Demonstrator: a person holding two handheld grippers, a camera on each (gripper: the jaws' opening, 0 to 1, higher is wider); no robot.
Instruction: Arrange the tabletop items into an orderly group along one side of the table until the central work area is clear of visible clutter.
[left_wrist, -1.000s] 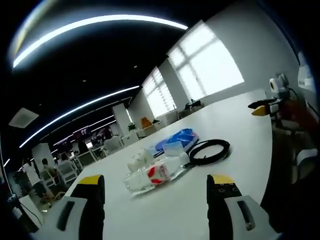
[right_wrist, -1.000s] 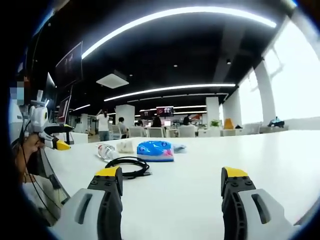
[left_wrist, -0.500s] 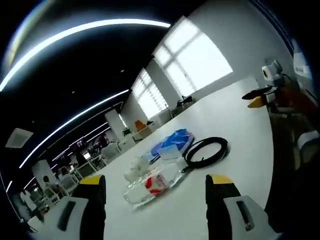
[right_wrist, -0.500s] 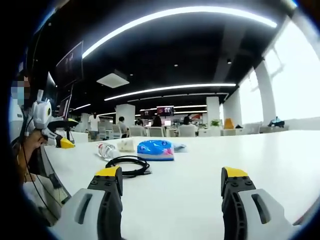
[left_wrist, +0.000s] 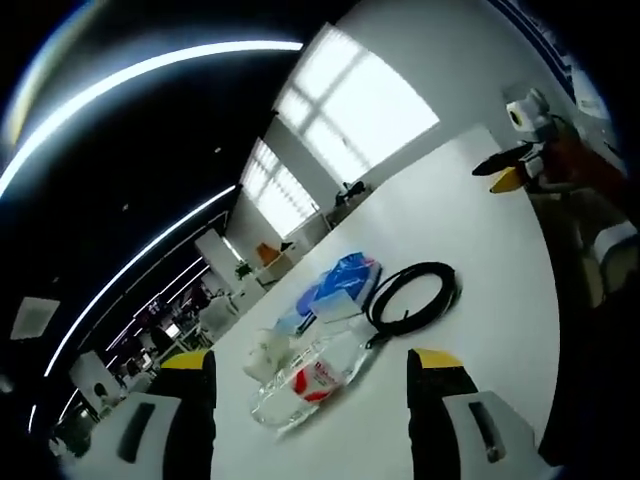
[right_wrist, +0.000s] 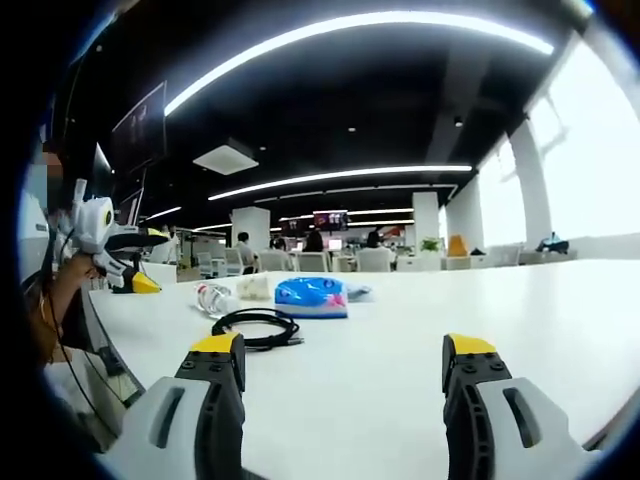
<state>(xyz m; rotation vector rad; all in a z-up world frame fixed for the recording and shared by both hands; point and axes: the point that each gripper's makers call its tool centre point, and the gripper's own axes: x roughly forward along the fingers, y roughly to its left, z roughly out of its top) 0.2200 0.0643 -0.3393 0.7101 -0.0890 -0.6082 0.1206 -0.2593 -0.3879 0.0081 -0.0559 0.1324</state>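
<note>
Task at an early stage, as judged from the layout: on the white table (left_wrist: 470, 220) a clear plastic bottle with a red label (left_wrist: 308, 378), a small white crumpled item (left_wrist: 266, 350), a blue plastic packet (left_wrist: 340, 282) and a coiled black cable (left_wrist: 412, 297) lie loosely clustered, none gripped. The left gripper (left_wrist: 310, 380) and right gripper (right_wrist: 342, 365) hover near, jaws spread and empty; sorting to one side remains.

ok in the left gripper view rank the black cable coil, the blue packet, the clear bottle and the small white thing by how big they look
1. clear bottle, though it lies nearest the camera
2. black cable coil and blue packet, too alike to split
3. small white thing
</note>
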